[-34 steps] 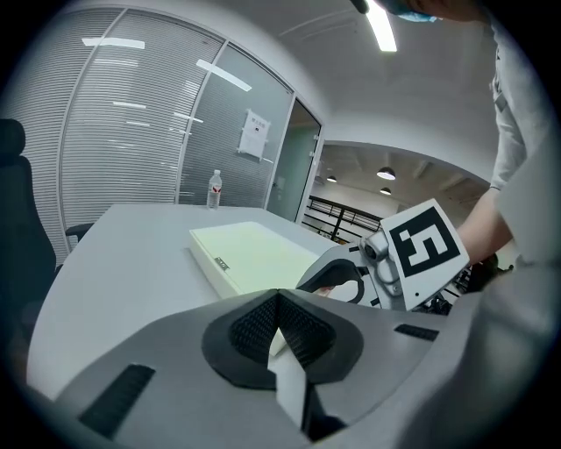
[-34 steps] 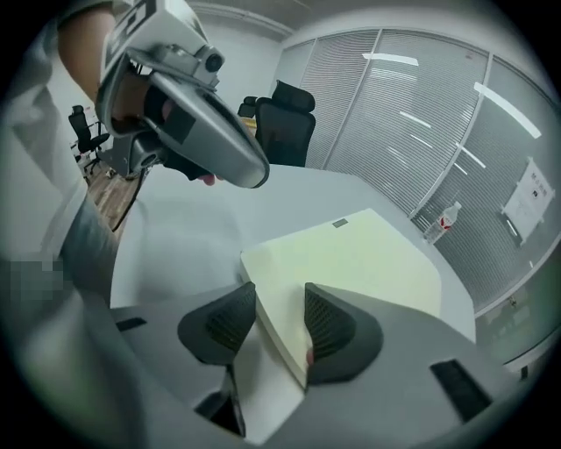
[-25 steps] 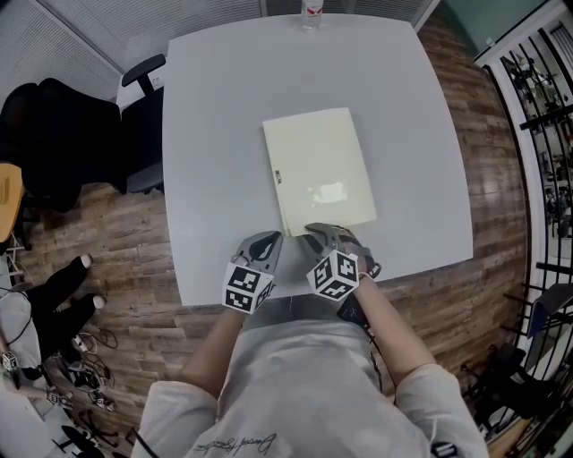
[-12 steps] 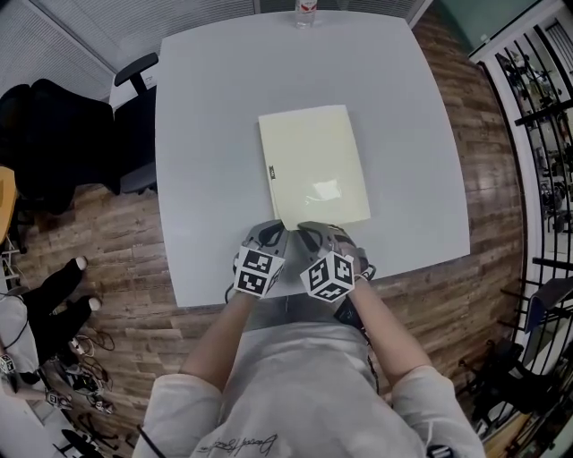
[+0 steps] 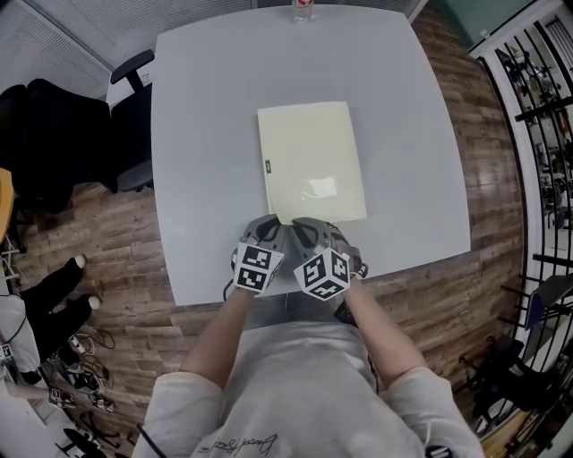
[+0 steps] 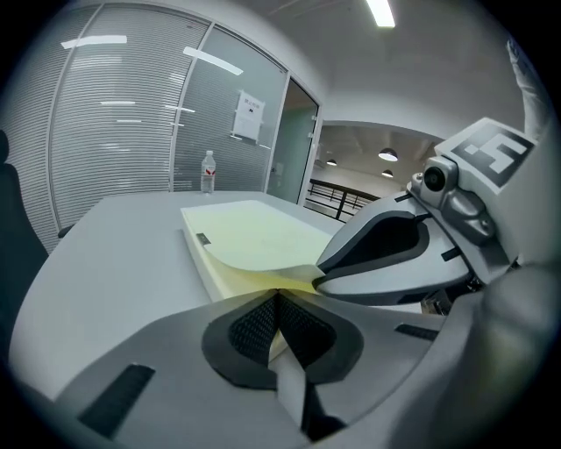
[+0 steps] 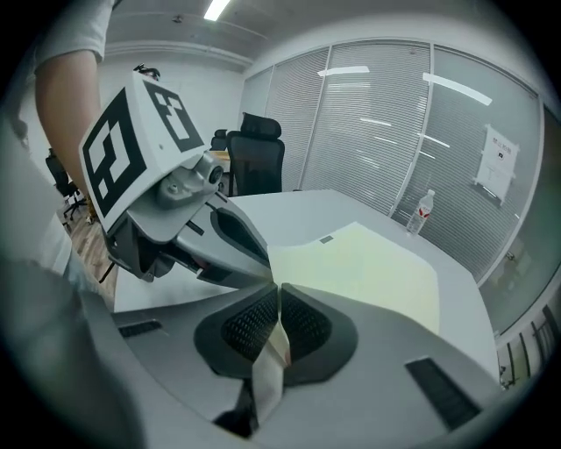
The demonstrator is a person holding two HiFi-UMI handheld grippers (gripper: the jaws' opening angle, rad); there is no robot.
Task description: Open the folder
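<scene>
So my right fingers (image 7: 250, 326) have just been closing and now pinch the near edge of the cover (image 6: 254, 237) of the folder (image 5: 309, 152) lying on the counter (image 5: 206, 134), left fingers (image 6: 254, 331) closed right beside, and that edge is curling up, so I'd say the opening's basically started.

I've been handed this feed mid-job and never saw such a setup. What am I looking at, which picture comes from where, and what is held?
No robot arm: a person works two handheld two-jaw grippers. The head view looks down from a camera on the person's head; the other two ride on the grippers, looking along their jaws. On the grey table are a yellow folder and, at the far edge, a water bottle. The right gripper has just closed its jaws on the folder's cover, whose near corner is lifted. The left gripper is shut at the same edge, apparently on the folder's lower part.
</scene>
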